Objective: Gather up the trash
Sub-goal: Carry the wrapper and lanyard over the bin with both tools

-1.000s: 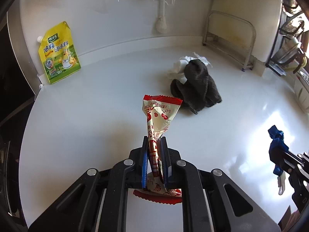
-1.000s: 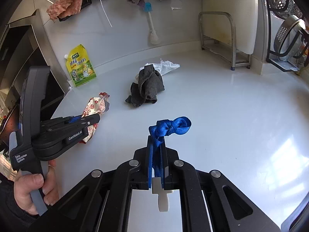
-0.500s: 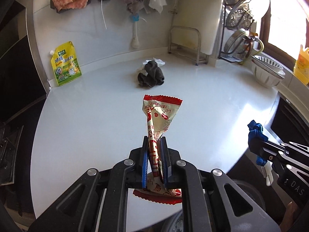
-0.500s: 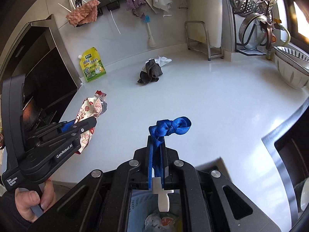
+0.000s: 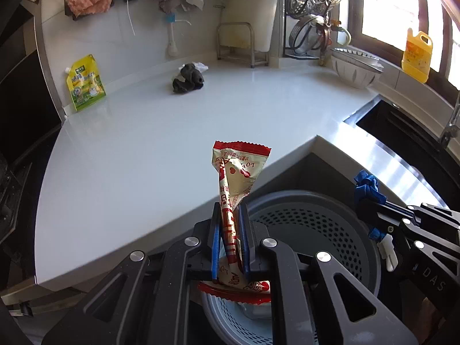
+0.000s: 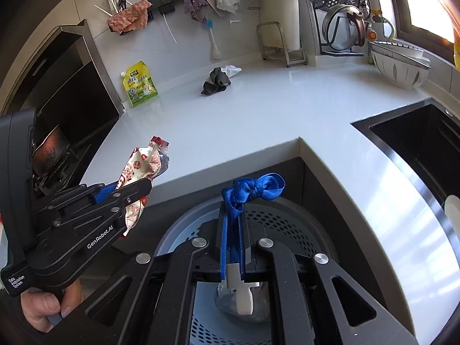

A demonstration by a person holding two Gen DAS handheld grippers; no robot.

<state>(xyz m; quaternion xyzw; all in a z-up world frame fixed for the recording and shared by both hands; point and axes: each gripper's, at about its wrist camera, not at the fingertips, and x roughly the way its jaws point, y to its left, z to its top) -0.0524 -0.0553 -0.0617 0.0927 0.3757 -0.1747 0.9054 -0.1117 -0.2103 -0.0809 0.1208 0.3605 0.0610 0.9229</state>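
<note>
- Both my grippers hang over the bin (image 5: 316, 224).
- Left gripper (image 5: 229, 218) is clamped on a wrapper (image 5: 235, 172).
- Right gripper (image 6: 232, 224) pinches a blue ribbon (image 6: 253, 189).
- Far back on the counter (image 5: 149, 143) lies a dark rag (image 5: 188, 78).

Both grippers are matte black plastic: slotted, angular linkage arms joined by round silver screws, with thin blue pads lining the fingers. The left gripper (image 6: 135, 187) bears white lettering, "GenRobot.AI" and "Data Acquisition System". The right gripper (image 6: 233, 230) looks the same.
</note>
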